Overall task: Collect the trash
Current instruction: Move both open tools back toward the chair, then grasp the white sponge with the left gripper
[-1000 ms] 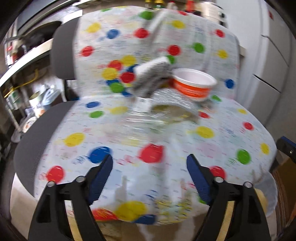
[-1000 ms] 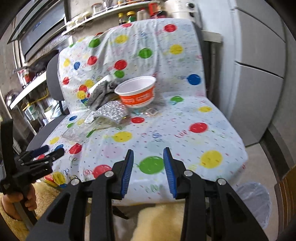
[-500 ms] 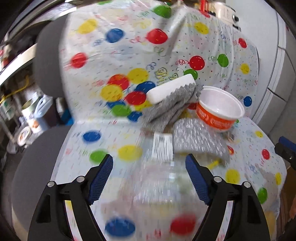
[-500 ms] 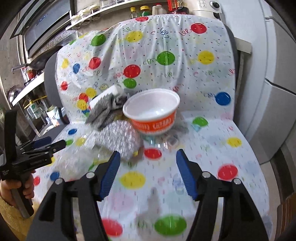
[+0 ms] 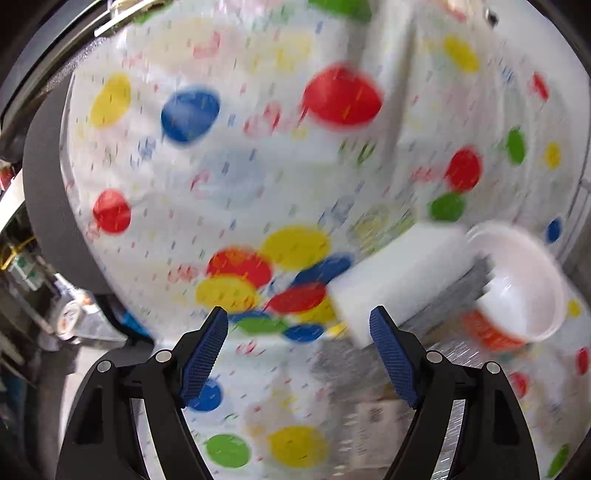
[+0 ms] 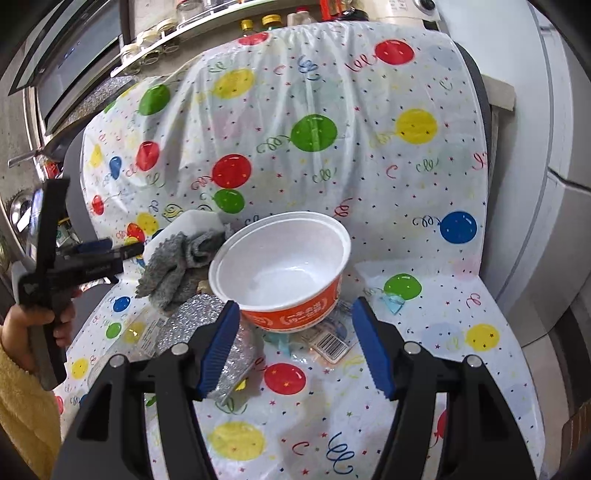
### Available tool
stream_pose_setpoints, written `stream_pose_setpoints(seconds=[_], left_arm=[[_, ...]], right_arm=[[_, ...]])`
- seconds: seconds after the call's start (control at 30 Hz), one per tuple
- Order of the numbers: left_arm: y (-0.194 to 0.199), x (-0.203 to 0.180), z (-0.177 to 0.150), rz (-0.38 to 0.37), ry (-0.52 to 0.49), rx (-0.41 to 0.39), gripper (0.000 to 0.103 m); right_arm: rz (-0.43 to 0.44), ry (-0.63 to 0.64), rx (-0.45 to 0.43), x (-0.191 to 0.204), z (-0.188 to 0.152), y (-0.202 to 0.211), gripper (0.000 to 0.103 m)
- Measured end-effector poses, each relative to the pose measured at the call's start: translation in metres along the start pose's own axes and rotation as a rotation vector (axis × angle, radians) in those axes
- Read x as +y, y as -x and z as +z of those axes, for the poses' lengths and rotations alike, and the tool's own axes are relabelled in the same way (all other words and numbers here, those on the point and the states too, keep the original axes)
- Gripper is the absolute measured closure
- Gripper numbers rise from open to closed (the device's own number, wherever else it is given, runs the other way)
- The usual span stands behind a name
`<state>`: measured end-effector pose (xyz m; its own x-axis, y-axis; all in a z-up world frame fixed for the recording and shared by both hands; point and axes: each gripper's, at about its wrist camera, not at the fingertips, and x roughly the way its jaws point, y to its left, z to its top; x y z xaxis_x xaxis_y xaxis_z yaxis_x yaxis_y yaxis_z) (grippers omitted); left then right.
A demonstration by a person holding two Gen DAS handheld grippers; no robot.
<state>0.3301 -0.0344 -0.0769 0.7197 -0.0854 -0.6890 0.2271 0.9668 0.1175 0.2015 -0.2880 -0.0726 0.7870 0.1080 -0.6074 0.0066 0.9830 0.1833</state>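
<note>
An empty orange-and-white paper bowl (image 6: 284, 273) stands on the balloon-print chair seat (image 6: 443, 350); it shows blurred in the left wrist view (image 5: 517, 291). My right gripper (image 6: 291, 343) is open, its jaws just in front of the bowl on either side. A white block (image 5: 399, 273) lies on a grey cloth (image 6: 177, 269) left of the bowl. A silver foil bag (image 6: 207, 325) and a clear wrapper with a barcode (image 6: 328, 343) lie by the bowl. My left gripper (image 5: 299, 354) is open, close to the white block, and shows side-on in the right wrist view (image 6: 96, 254).
The balloon-print cover also drapes the chair back (image 6: 314, 129). A shelf with jars and bottles (image 6: 221, 22) runs behind the chair. White cabinet doors (image 6: 554, 147) stand to the right. Clutter sits on the floor (image 5: 74, 321) to the left.
Both grippers have moved in toward the chair. The right gripper has opened wider and closed in on the bowl. The left gripper has come up close to the white block.
</note>
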Motion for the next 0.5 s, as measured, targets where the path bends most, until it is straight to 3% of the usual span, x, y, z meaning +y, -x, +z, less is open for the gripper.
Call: stream_pose_setpoints(seconds=[0.2, 0.5], left_arm=[[-0.025, -0.002, -0.028, -0.02, -0.025, 0.066, 0.025], [-0.005, -0.038, -0.019, -0.053, -0.147, -0.038, 0.024]], right_arm=[[0.005, -0.009, 0.02, -0.007, -0.008, -0.003, 0.04], [0.002, -0.023, 0.009, -0.012, -0.011, 0.008, 0.04]])
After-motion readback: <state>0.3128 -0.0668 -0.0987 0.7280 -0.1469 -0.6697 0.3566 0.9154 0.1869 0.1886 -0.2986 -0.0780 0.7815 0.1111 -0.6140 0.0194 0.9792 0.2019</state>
